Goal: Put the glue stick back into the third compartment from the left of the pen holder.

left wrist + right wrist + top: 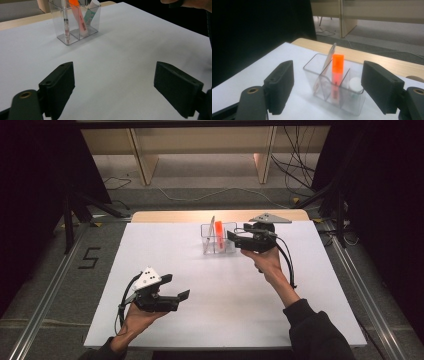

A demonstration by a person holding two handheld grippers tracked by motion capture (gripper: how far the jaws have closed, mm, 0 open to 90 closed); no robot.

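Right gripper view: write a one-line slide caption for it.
Open right gripper faces a clear three-compartment organizer holding a pen, an orange highlighter and a white-capped tube.

A: What carries everything here?

B: A table (165,250) with a white top. Along its far edge a strip of bare light wood (170,216) shows.

A: And what stands on it?

B: 1 clear plastic organizer (218,239), near the far edge and a little right of the middle. It sits flat on the white top and is split into 3 compartments.

A: What is in them?

B: In the right gripper view, a slim clear pen (329,59) leans in the left compartment, an orange highlighter (336,72) stands in the middle one, and a white-capped tube (355,83) sits in the right one.

A: Anything else on the top?

B: No, just the organizer.
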